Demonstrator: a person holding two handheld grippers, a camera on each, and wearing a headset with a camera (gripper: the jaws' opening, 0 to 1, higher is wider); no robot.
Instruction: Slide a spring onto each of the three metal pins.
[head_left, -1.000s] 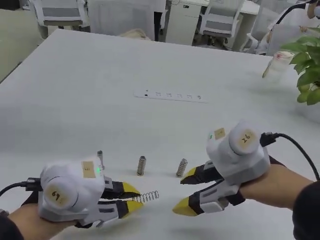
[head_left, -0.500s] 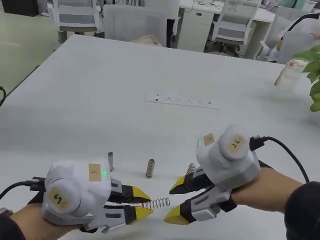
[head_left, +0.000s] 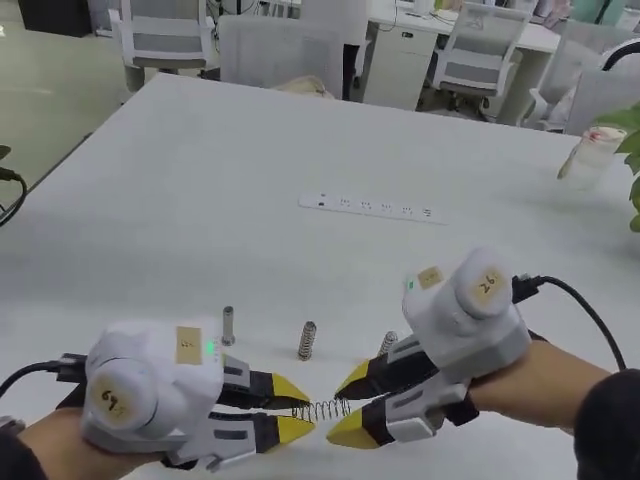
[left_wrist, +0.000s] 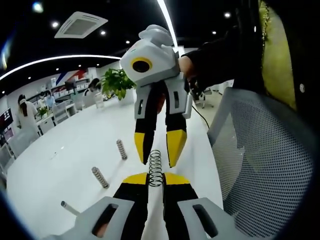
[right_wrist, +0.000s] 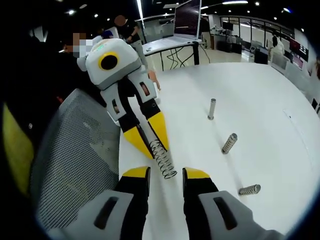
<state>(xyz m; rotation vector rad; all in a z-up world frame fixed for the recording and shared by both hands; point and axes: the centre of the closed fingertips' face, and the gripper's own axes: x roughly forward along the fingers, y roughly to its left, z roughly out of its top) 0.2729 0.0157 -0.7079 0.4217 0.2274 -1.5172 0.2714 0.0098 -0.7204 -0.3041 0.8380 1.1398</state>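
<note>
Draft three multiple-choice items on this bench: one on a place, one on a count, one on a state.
1. Where is the loose spring?
A) clamped in the left gripper's tips
B) slid onto a pin
C) standing upright by itself

2. How many pins wear a spring?
A) none
B) two
C) three

3. The right gripper is:
A) shut on a pin
B) open
C) shut on the spring

A: its yellow tips pinch one end.
B: two pins are sleeved and the leftmost pin is bare.
B: its jaws stand apart around the spring's free end.
</note>
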